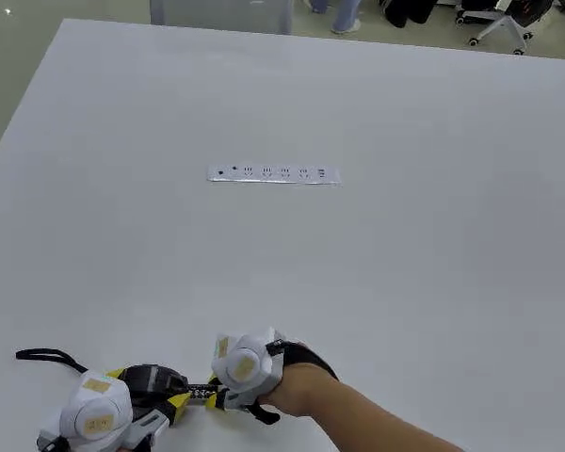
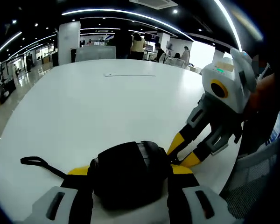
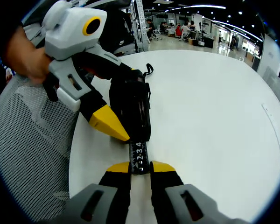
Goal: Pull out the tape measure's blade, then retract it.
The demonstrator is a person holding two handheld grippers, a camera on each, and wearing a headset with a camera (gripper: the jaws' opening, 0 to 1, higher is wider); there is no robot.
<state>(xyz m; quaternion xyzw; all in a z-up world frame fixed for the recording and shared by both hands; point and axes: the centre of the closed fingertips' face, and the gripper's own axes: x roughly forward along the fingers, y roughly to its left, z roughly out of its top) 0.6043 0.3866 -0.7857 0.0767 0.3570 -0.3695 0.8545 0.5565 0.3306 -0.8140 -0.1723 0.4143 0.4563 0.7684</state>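
Your left gripper [image 2: 130, 170] clamps its jaws on either side of the black and yellow tape measure [image 3: 130, 100], which sits at the lower left of the head view on the near edge of the white table [image 1: 358, 282]. Your right gripper [image 3: 140, 167] pinches the blade [image 3: 139, 157] just beside the case, so only a short, numbered length is drawn out. A black strap [image 1: 47, 356] trails from the case towards the left edge. The tabletop is broad and glossy, with a flush power strip [image 1: 273, 174] at centre. Office chairs [image 1: 494, 19] stand at the upper right. Curved ceiling lights [image 2: 121, 11] run overhead, people [image 2: 137, 44] stand beyond the table, and a grey mesh chair [image 3: 32, 154] is beside you.
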